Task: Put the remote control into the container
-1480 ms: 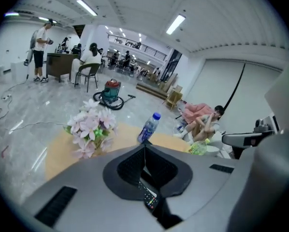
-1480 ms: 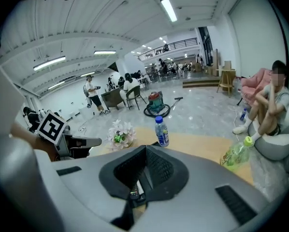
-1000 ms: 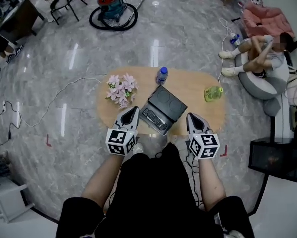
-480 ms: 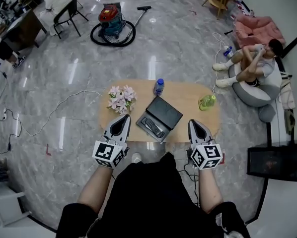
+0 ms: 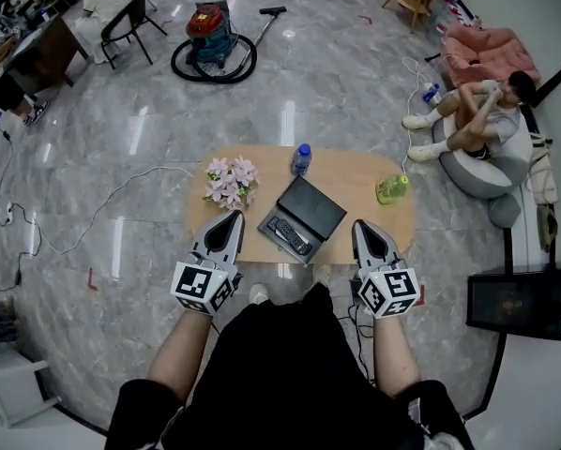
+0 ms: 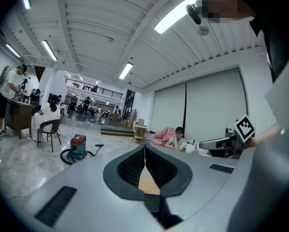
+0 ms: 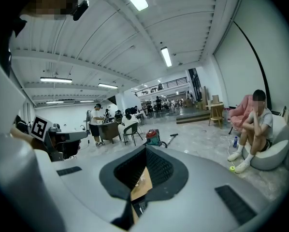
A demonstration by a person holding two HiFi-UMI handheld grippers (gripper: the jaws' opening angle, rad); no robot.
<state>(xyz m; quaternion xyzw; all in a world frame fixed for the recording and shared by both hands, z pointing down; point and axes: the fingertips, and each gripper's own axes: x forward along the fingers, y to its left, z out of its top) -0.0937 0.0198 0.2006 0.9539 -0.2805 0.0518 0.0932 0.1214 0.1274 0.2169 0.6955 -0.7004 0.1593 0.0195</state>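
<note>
Hovering over the near edge of the oval wooden table (image 5: 356, 172), at its 7 o'clock, the left gripper (image 5: 232, 217) has its jaws pressed together with nothing between them. The right gripper (image 5: 363, 225) is likewise closed and empty, level with its partner at the table's 5 o'clock. Both point toward 12 o'clock in the head view.

Between the two, at the table's 6 o'clock, sits the container (image 5: 313, 204), a black case with its lid raised. The remote control (image 5: 288, 236) lies in its lower half, touched by neither gripper.

At 10 o'clock from the container is a bunch of pink flowers (image 5: 230, 180). At 12 o'clock a blue-capped water bottle (image 5: 301, 158) stands upright, and at 3 o'clock rests a green bottle (image 5: 391, 189).

Farther out on the marble floor (image 5: 121, 157), a red vacuum cleaner (image 5: 210, 28) is at 11 o'clock. A person (image 5: 477, 120) sits on a grey beanbag (image 5: 482, 172) at 2 o'clock.
</note>
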